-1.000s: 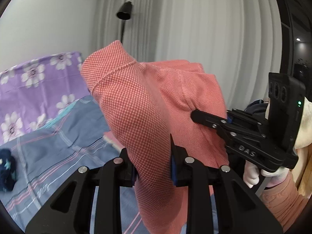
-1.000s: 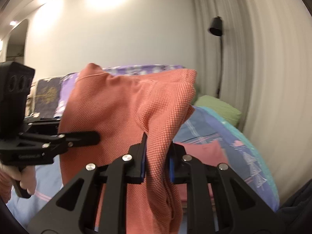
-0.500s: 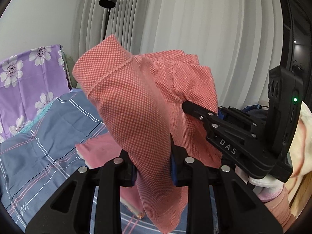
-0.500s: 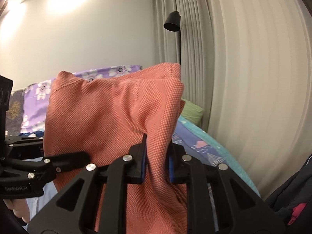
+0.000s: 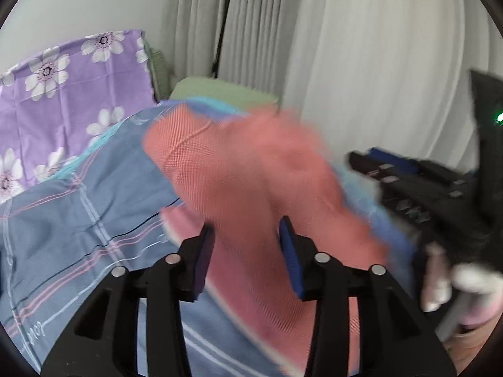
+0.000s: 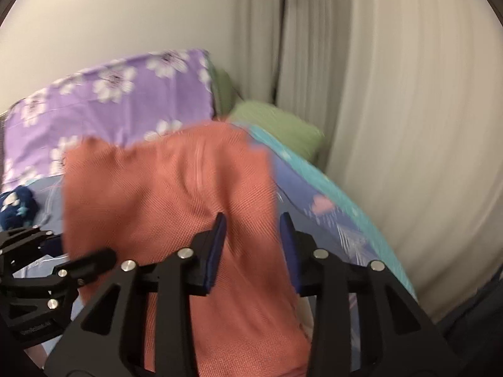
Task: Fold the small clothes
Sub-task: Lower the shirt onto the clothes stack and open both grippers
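Note:
A salmon-pink waffle-knit garment point(image 5: 251, 182) hangs blurred above the bed; it also shows in the right wrist view point(image 6: 176, 207). My left gripper point(image 5: 248, 245) is open, its blue pads apart with the cloth between them. My right gripper point(image 6: 253, 245) is open too, the cloth draped between its pads. Whether the pads still touch the cloth I cannot tell. The right gripper shows at the right of the left wrist view point(image 5: 408, 185); the left one shows at the lower left of the right wrist view point(image 6: 47, 270). A folded pink piece point(image 5: 179, 220) lies on the bed beneath.
The bed has a blue plaid sheet point(image 5: 78, 220), a purple flowered pillow point(image 5: 63, 94) and a green pillow point(image 6: 276, 125) at the head. A dark blue garment point(image 6: 15, 207) lies at the left. Curtains point(image 5: 361, 62) and a floor lamp pole point(image 6: 279, 47) stand behind.
Both grippers have opened; half a second ago each was shut on the pink garment. The garment has dropped lower toward the bed and both views have tilted downward.

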